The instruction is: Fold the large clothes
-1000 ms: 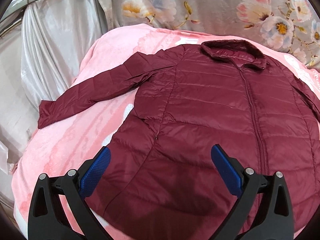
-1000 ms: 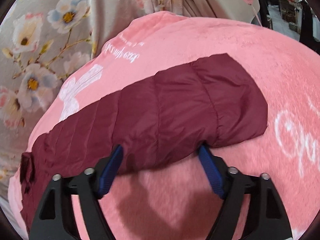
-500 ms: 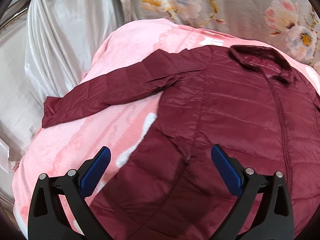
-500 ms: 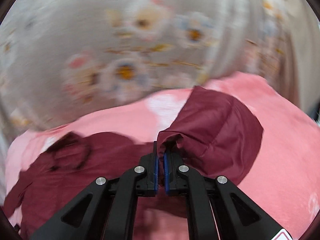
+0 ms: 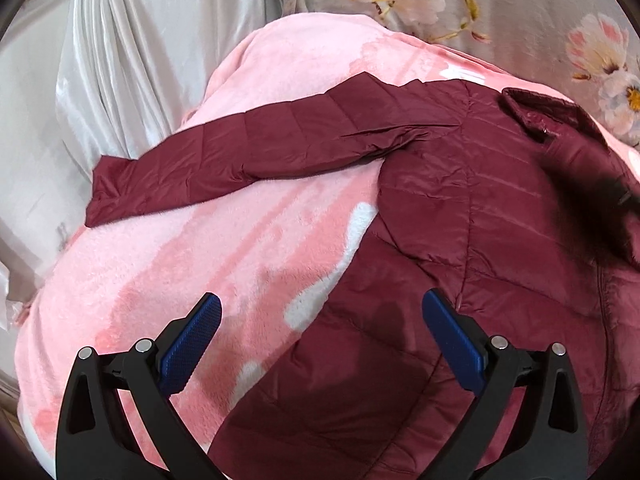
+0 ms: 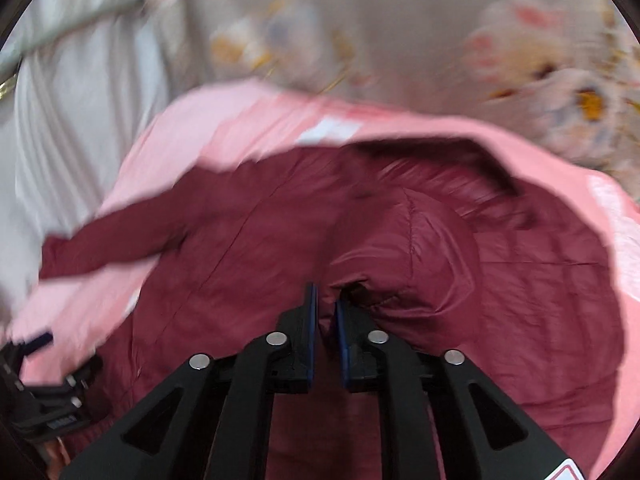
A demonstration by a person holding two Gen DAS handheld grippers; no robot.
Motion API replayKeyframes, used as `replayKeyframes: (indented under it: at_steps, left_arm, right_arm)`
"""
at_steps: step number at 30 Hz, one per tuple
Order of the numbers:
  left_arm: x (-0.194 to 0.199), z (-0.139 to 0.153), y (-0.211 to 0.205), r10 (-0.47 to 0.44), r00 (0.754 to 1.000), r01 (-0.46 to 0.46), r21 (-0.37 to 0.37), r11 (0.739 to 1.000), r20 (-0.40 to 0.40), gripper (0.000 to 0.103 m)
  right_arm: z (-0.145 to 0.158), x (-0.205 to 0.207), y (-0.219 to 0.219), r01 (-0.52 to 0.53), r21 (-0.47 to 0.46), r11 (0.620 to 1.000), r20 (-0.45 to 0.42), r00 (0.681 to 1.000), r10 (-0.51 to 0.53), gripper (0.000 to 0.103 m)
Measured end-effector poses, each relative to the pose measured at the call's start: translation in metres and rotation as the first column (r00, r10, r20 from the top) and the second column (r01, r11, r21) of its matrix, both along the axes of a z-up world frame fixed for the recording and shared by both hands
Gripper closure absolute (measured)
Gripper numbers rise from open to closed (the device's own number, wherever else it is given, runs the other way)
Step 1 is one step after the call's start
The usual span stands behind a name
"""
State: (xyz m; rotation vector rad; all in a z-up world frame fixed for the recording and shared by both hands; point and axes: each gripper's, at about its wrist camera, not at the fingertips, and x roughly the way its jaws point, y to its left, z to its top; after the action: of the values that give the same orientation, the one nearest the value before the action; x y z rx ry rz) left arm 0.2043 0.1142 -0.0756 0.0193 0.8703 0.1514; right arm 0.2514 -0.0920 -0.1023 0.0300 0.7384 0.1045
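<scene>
My big red puffy jacket (image 5: pixel 500 240) lies flat on the pink blanket (image 5: pixel 224 264), front side up, with its collar (image 5: pixel 536 116) at the far end. I think I am on the first fold, bringing one sleeve across the body. My right gripper (image 6: pixel 325 312) is pinched on the end of the right sleeve (image 6: pixel 412 256) and holds it up over the middle of the jacket. That view is blurry, so I cannot see the cuff well. My left gripper (image 5: pixel 320 320) is wide open with nothing in it, up above the jacket's side edge. The left sleeve (image 5: pixel 248 160) lies stretched out flat on the blanket, far from the body. Next I should lay the right sleeve down smooth and let go, then reach for the other one. Flowery cloth (image 5: pixel 500 12) and a shiny white sheet (image 5: pixel 132 60) hang behind, but neither one blocks me
</scene>
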Motion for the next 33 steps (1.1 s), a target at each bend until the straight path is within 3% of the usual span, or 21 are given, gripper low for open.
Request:
replayKeyframes:
  at_steps: [2,5,7,11,15,19,23,27,30,33]
  left_arm:
    - [0.001,0.001,0.002,-0.012,1.0,0.011,-0.027,1.0,-0.004,0.005]
    - [0.005,0.005,0.002,-0.04,0.999,0.04,-0.069,0.997,-0.004,0.005]
    - [0.008,0.008,0.001,-0.056,0.998,0.055,-0.09,0.994,-0.003,0.005]
    - [0.012,0.015,-0.007,-0.084,0.996,0.085,-0.118,0.989,0.012,0.005]
    - [0.011,0.017,-0.013,-0.097,0.995,0.099,-0.13,0.987,0.02,0.005]
    - [0.008,0.014,-0.016,-0.108,0.994,0.109,-0.126,0.986,0.016,0.005]
    - [0.009,0.011,-0.015,-0.107,0.994,0.107,-0.129,0.986,0.005,0.005]
    - [0.005,0.014,-0.013,-0.103,0.995,0.104,-0.134,0.985,0.014,0.005]
    - [0.003,0.015,-0.01,-0.096,0.995,0.099,-0.138,0.986,0.022,0.005]
    - [0.003,0.013,-0.011,-0.096,0.995,0.097,-0.149,0.984,0.014,0.005]
  right_arm:
    - [-0.01,0.002,0.015,-0.03,-0.016,0.999,-0.014,0.999,0.03,0.063]
    - [-0.005,-0.011,0.023,-0.06,-0.003,0.998,0.01,0.998,0.06,0.053]
    - [0.004,-0.023,0.015,-0.062,0.045,0.997,0.039,0.997,0.06,0.053]
    - [0.021,-0.043,-0.035,-0.007,0.224,0.975,0.078,0.997,-0.011,0.053]
    - [0.016,-0.045,-0.081,0.125,0.255,0.959,0.031,0.99,-0.138,0.054]
    - [-0.001,-0.05,-0.109,0.174,0.349,0.921,-0.045,0.985,-0.169,0.055]
    - [-0.01,-0.054,-0.124,0.244,0.34,0.908,-0.07,0.97,-0.234,0.055]
    - [-0.023,-0.039,-0.144,0.357,0.329,0.874,-0.114,0.934,-0.339,0.06]
    - [-0.031,-0.02,-0.134,0.321,0.387,0.865,-0.153,0.947,-0.283,0.065]
    - [-0.02,0.004,-0.077,0.112,0.433,0.895,-0.113,0.991,-0.069,0.065]
